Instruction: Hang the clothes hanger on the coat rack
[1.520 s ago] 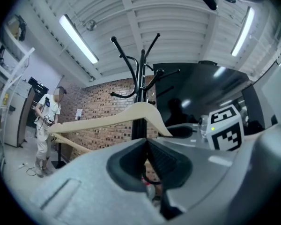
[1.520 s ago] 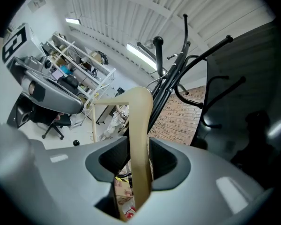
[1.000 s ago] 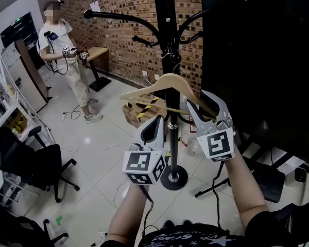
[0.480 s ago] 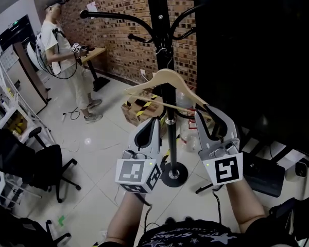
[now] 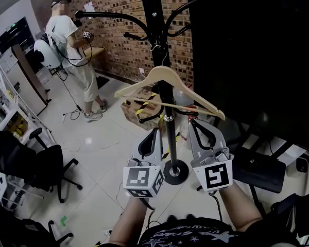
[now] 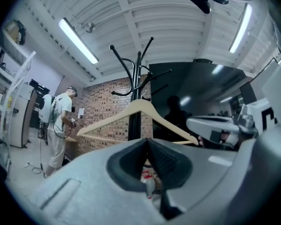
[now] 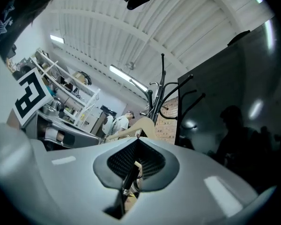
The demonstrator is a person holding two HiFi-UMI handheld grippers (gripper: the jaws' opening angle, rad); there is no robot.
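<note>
A pale wooden clothes hanger (image 5: 167, 81) hangs by its metal hook from a side arm of the black coat rack (image 5: 153, 19). It is tilted, with the right end lower. Both grippers sit below it, apart from it, on either side of the pole. My left gripper (image 5: 155, 131) is shut and holds nothing. My right gripper (image 5: 192, 122) is shut and also holds nothing. The left gripper view shows the hanger (image 6: 140, 108) ahead of the rack (image 6: 138, 78). In the right gripper view the hanger (image 7: 143, 124) peeks over the meeting jaws.
The rack's round base (image 5: 175, 173) stands on the tiled floor between my arms. A tall black panel (image 5: 257, 60) fills the right. A person (image 5: 74, 45) stands at the back left by a small table. An office chair (image 5: 26, 163) is at left, a taped box (image 5: 139, 109) behind the pole.
My right gripper, open around the hanger's right arm a second ago, has come off it, dropped back and shut. The left gripper also drew back. The person has turned to the table.
</note>
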